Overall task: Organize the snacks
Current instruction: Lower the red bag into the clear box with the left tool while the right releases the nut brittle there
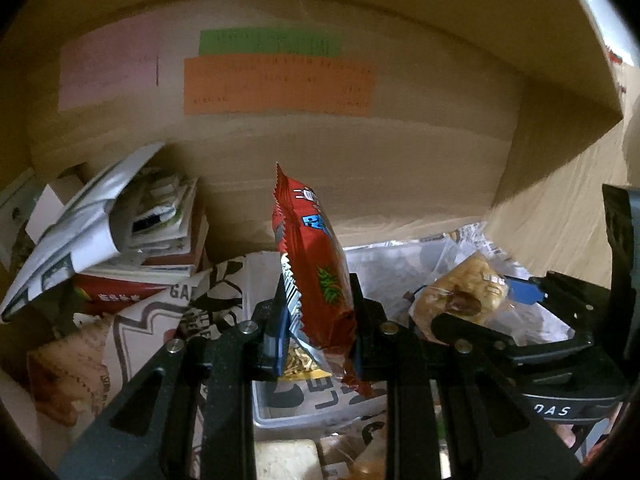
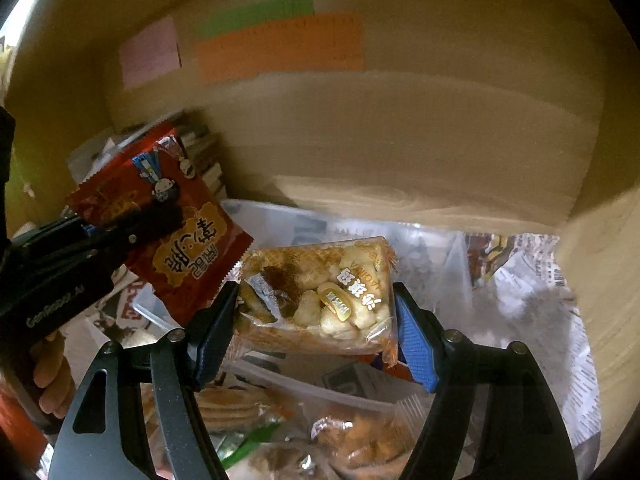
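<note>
Between the left gripper (image 1: pixel 318 312) fingers, clamped upright: glossy red crinkled snack packet (image 1: pixel 310 256), serrated top edge at 12 o'clock. Right gripper (image 2: pixel 316 320) pinches a clear puffed-rice bar packet (image 2: pixel 320 296) above a translucent plastic bin (image 2: pixel 432 240), red packet at its 10 o'clock.

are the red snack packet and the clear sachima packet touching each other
Cannot tell. In the right wrist view the red foil snack packet overlaps the corner of the clear sachima pastry packet, but no contact or gap shows plainly; the left wrist view shows them side by side.
</note>
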Tool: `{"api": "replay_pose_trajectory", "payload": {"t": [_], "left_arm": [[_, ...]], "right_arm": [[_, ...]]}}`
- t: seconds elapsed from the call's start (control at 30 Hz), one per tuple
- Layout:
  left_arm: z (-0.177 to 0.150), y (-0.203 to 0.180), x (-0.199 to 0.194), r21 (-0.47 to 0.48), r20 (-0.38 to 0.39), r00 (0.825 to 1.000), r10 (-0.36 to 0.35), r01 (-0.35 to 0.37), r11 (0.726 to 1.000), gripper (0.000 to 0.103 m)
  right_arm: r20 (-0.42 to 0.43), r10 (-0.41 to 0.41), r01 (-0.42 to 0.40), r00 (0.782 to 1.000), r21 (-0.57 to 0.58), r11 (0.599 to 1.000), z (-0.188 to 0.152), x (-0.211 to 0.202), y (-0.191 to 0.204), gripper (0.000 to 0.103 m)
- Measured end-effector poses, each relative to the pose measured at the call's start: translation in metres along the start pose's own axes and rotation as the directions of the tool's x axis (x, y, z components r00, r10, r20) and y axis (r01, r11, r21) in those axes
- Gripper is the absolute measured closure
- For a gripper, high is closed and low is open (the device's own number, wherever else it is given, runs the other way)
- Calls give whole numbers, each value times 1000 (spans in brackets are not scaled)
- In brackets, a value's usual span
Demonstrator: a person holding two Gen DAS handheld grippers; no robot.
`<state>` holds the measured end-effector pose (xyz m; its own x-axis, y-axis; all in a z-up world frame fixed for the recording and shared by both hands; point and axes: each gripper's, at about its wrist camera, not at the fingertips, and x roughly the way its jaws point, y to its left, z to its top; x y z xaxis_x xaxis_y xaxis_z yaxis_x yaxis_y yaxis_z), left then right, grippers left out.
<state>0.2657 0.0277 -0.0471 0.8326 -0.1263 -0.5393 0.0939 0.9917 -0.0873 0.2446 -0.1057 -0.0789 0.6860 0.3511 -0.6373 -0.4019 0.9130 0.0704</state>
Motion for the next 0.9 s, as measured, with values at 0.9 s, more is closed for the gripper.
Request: {"api": "replay_pose_trajectory", "payload": {"t": [0.9], "left_arm": [[-12, 16, -6, -41, -53, 998, 35, -37, 998, 47]], "right_arm": [[-37, -37, 35, 999, -64, 997, 4, -2, 2, 23]]}}
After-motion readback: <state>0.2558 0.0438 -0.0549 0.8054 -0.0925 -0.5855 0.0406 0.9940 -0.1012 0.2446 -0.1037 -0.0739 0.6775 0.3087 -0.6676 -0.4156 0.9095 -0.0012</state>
